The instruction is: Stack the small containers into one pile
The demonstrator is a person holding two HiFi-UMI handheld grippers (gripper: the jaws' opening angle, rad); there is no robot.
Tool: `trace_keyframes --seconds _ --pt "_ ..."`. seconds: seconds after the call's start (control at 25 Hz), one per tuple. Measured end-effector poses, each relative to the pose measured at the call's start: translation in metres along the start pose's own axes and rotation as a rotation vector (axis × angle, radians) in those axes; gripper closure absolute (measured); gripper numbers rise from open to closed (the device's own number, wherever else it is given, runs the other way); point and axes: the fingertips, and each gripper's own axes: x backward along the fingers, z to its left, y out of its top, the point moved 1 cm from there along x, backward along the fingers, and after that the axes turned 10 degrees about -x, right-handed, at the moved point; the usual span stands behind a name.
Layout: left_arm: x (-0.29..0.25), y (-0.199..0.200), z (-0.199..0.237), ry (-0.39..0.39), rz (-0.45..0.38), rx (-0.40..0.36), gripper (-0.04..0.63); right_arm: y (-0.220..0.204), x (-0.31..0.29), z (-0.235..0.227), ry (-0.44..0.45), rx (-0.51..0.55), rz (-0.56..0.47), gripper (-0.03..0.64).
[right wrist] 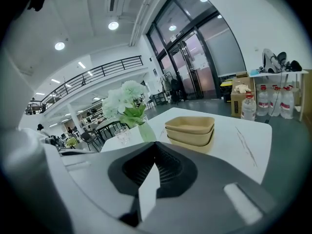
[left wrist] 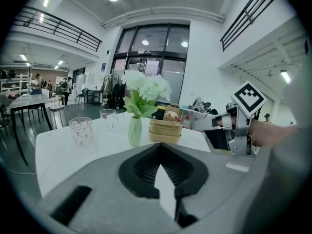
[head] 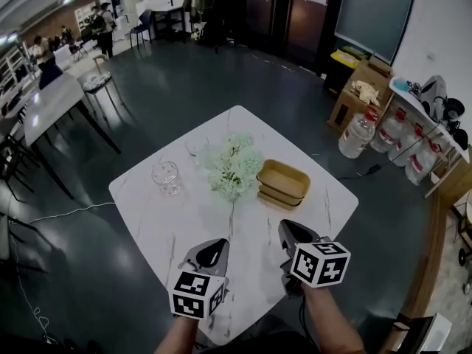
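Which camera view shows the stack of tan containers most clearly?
The right gripper view: the stack of tan containers is near, unobstructed, and its separate rims show. The head view shows it from above, beside the flowers. The left gripper view shows it small, right of the vase.

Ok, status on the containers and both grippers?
Left gripper shut, empty. Right gripper shut, empty. Containers stacked in one pile, beside flowers. Nothing in the way.

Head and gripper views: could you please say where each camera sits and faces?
Head view: on the head, steeply down at table and containers; left gripper, right gripper, forearms show.
Left gripper view: on it, facing flowers, containers; shut jaws, right gripper show.
Right gripper view: on it, facing containers; shut jaws show.
All share containers, flowers.
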Motion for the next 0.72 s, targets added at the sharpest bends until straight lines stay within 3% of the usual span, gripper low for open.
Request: trace_keyframes --seconds 0.72 --pt "0.045 -0.007 0.017 0.044 -0.043 0.045 0.598 -0.045 0.013 0.057 0.039 0.116 0.066 0.617"
